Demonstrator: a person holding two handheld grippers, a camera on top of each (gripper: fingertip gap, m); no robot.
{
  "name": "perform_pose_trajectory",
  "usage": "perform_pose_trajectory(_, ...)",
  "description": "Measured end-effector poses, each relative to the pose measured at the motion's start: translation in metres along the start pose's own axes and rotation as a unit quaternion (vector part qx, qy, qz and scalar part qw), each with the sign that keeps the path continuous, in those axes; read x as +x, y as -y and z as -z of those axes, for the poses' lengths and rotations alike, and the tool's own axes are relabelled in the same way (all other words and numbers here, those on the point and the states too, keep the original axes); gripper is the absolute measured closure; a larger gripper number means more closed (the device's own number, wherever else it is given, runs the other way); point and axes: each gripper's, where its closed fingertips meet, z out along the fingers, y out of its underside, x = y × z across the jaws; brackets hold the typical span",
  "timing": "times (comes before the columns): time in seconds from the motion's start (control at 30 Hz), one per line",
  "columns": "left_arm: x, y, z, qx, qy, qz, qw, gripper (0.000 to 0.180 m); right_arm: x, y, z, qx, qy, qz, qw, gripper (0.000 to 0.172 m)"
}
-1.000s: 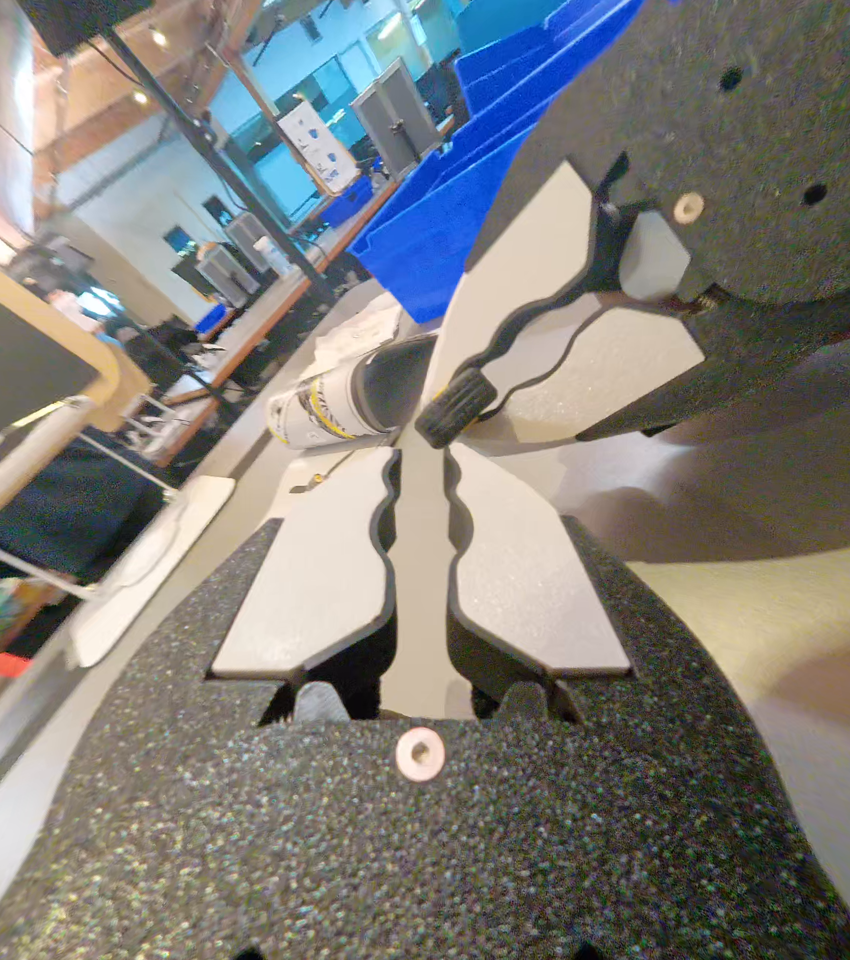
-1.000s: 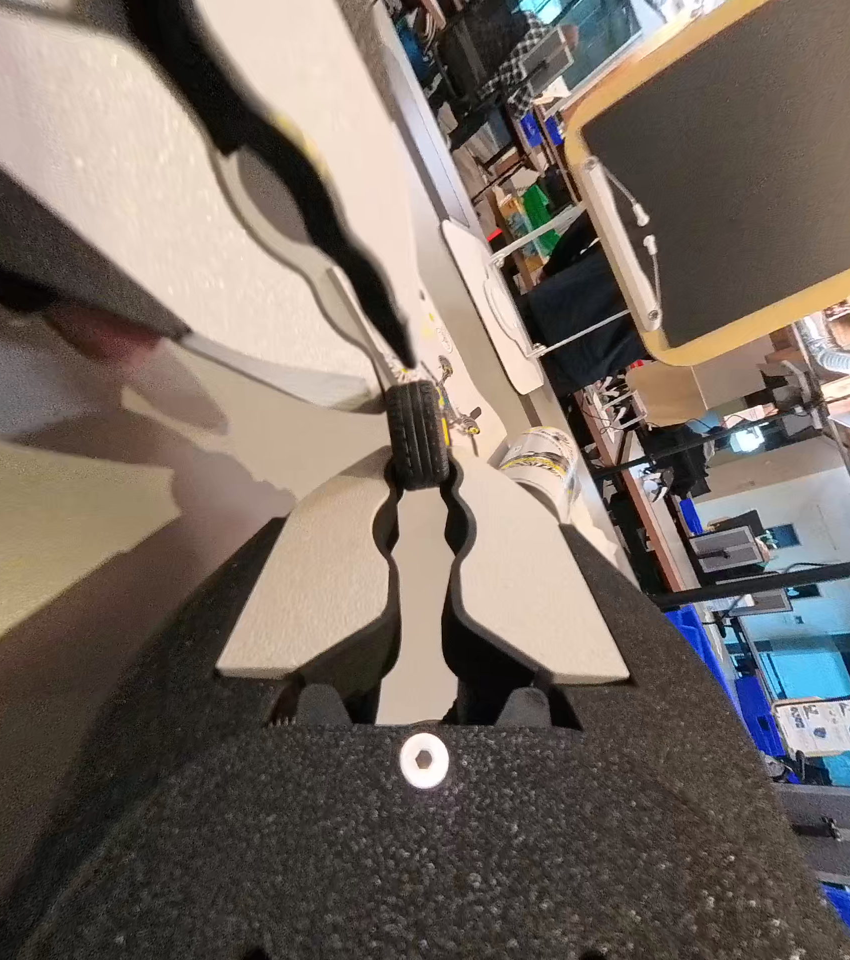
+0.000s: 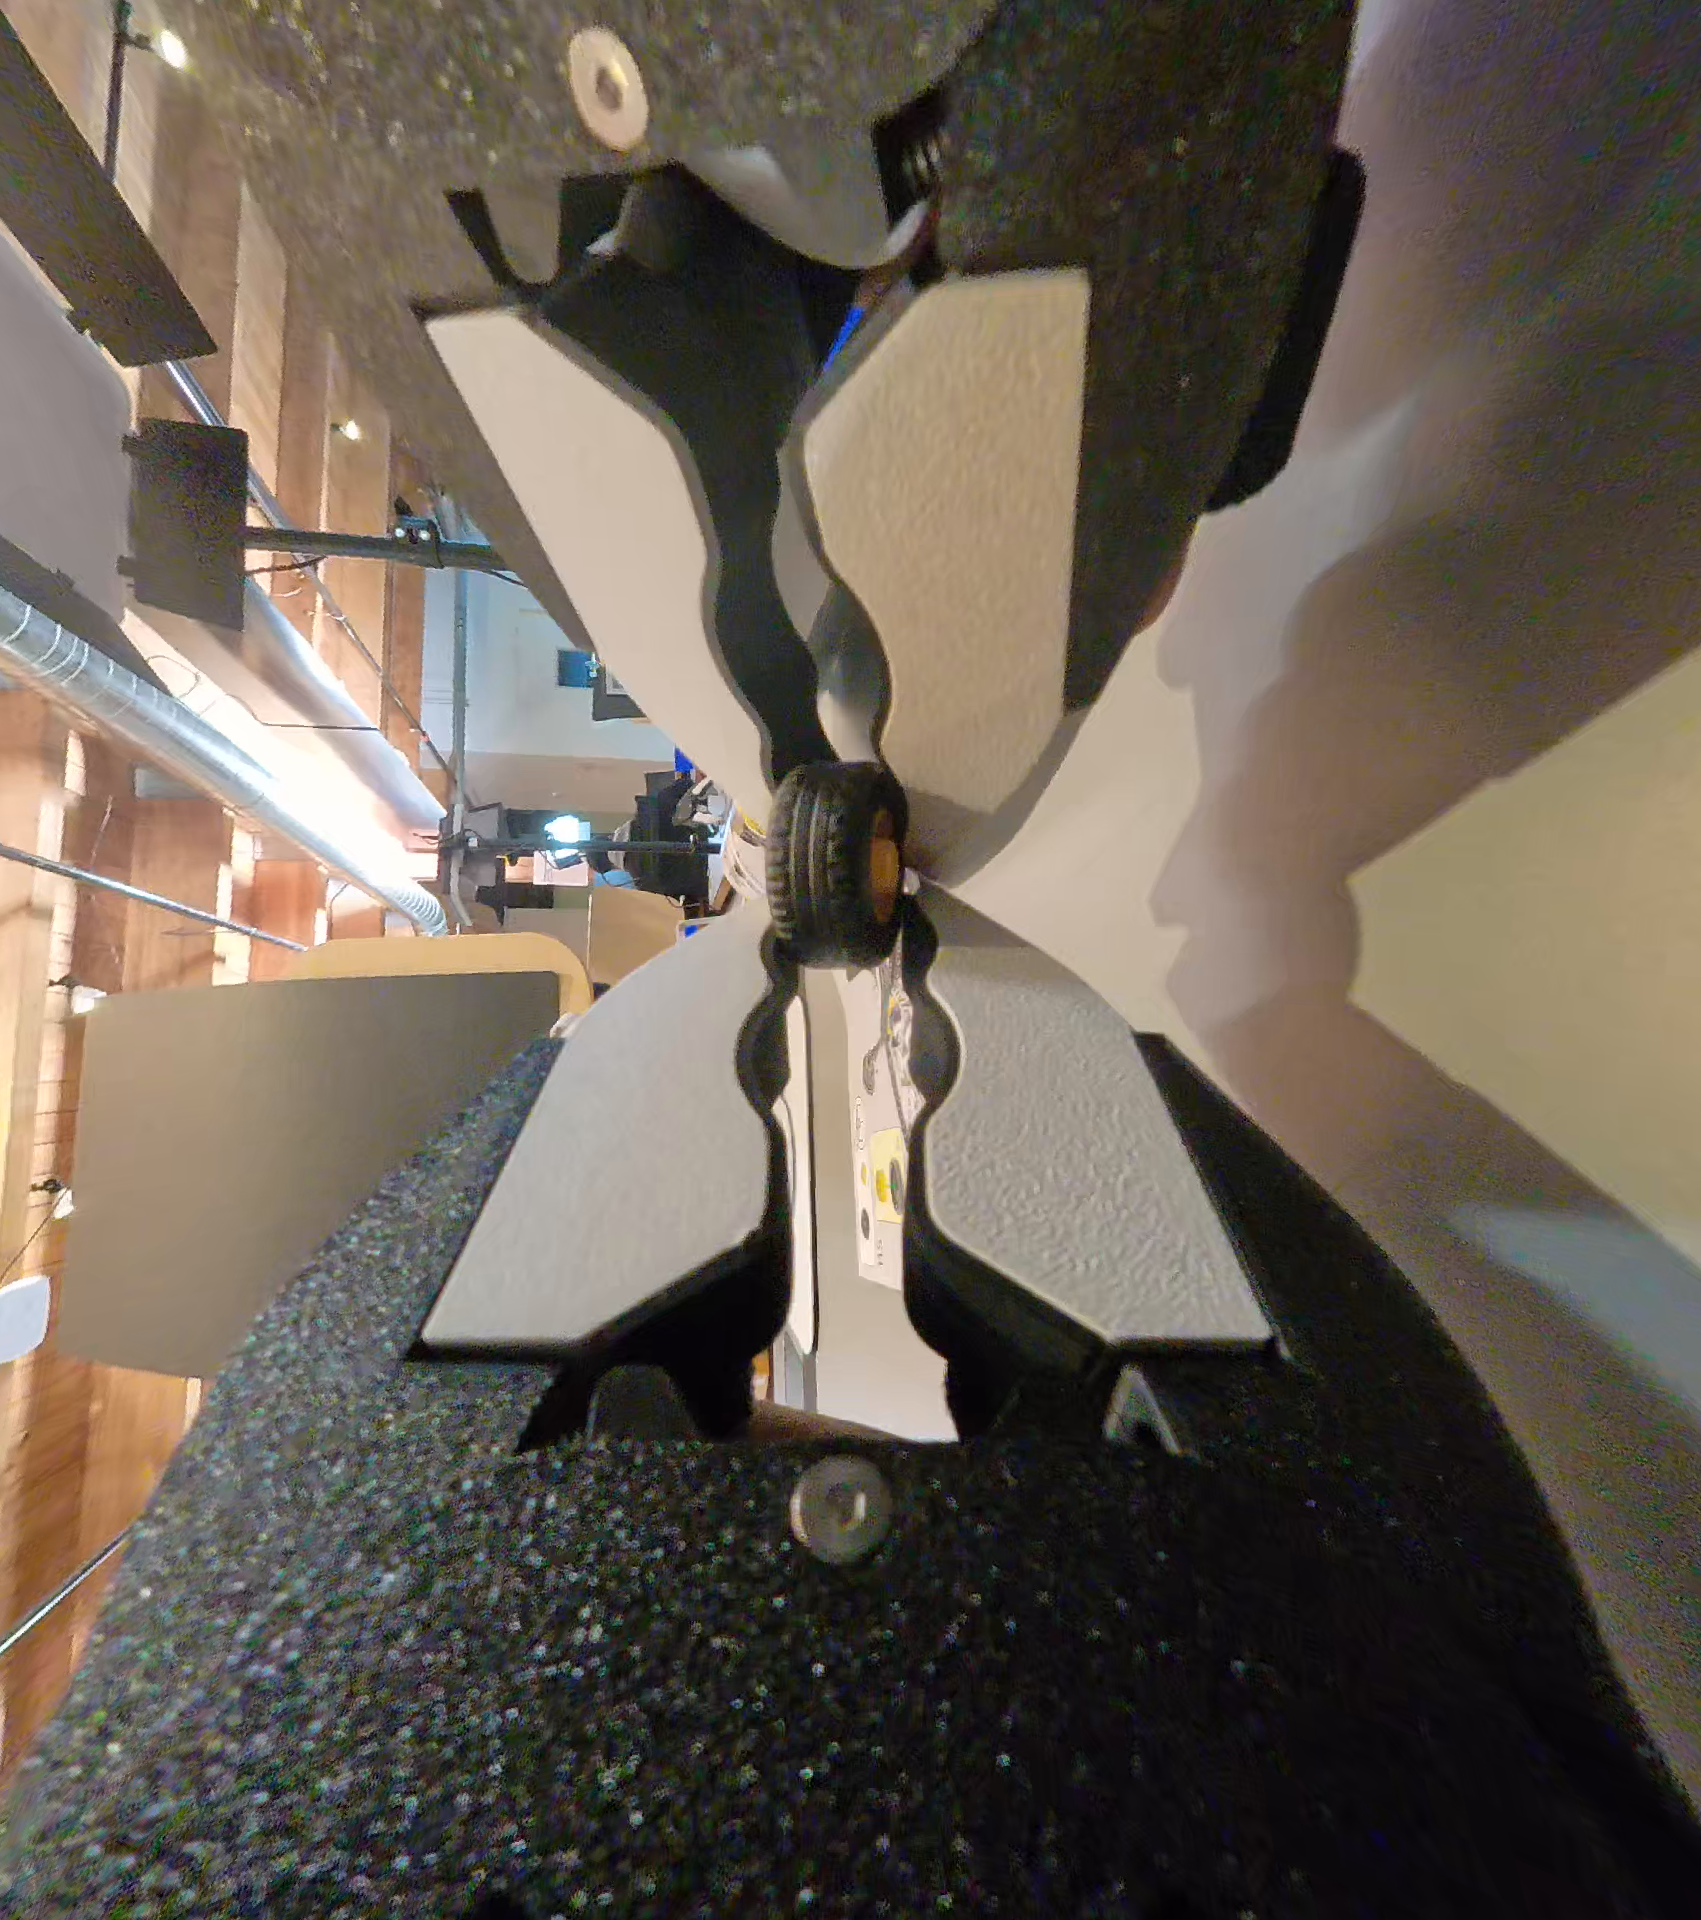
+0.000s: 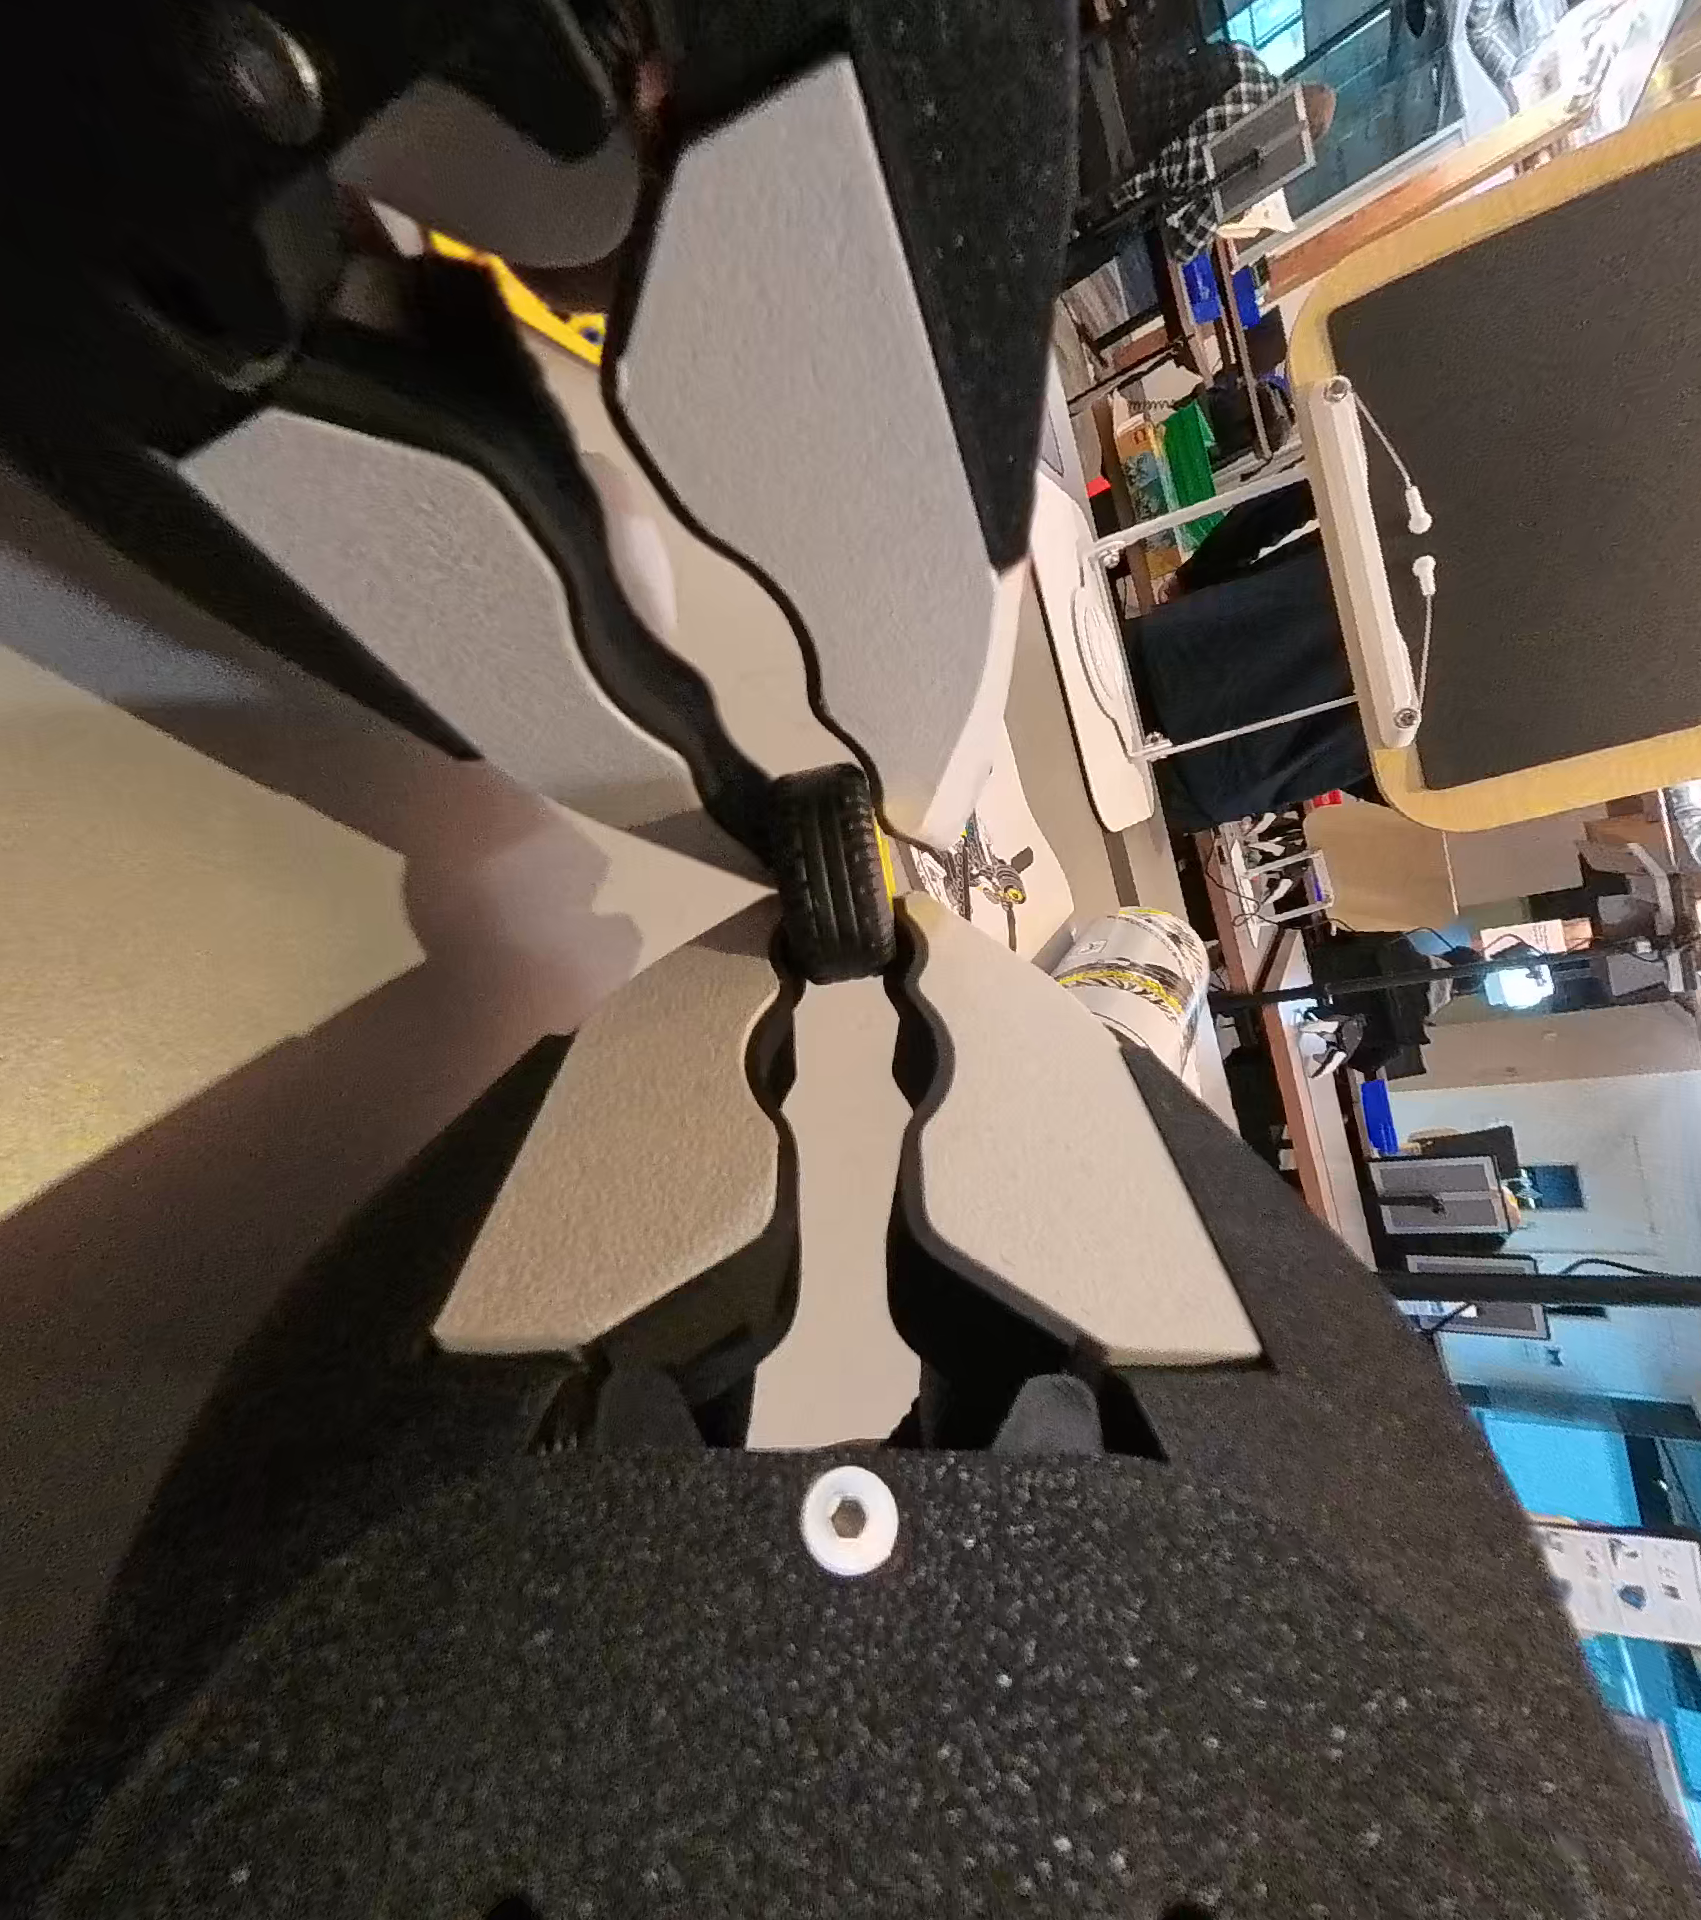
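Both your grippers pinch one small black toy tyre [image 3: 830,862], tip to tip.

Left gripper [image 3: 841,940]: pads closed on the tyre's tread at the very fingertips, an orange-yellow hub [image 3: 884,862] showing on the tyre's right face. Right gripper [image 4: 838,956]: its tips clamp the same tyre [image 4: 830,883], a yellow hub edge at the tyre's right side. Each view shows your other gripper coming in from above the tyre, its tips meeting the tyre's far side. Just beyond the right jaws, to their right, a printed sheet [image 4: 991,862] lies on the pale table [image 4: 98,831]. Past it lies a white printed can [image 4: 1132,971]. Farther right: a black wood-edged board [image 4: 1573,436].
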Motion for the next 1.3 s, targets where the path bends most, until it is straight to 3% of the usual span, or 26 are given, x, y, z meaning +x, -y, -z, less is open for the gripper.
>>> perform_pose_trajectory(0.23,0.001,0.0,0.002,-0.005,0.005,0.005,1.0,0.164,-0.001,0.002,0.0,0.005,-0.012,0.024,1.0,0.157)
perform_pose_trajectory(0.33,0.006,0.0,0.003,-0.005,-0.012,-0.003,1.0,0.165,-0.002,0.003,-0.001,0.009,-0.008,0.029,1.0,0.149)
perform_pose_trajectory(0.57,0.009,0.002,0.004,-0.007,-0.028,-0.008,1.0,0.165,-0.01,0.003,0.0,0.015,0.017,0.029,0.999,0.157)
perform_pose_trajectory(0.9,-0.002,0.0,0.008,-0.055,0.03,0.103,0.993,0.166,0.0,0.007,0.003,0.003,-0.01,-0.059,0.998,0.159)
perform_pose_trajectory(1.13,-0.004,0.001,0.01,-0.047,0.032,0.172,0.983,0.166,0.002,0.011,0.005,0.003,-0.012,-0.108,0.994,0.161)
perform_pose_trajectory(1.3,0.002,-0.001,0.008,-0.026,0.009,0.177,0.984,0.166,-0.003,0.009,0.002,0.002,0.003,-0.097,0.995,0.159)
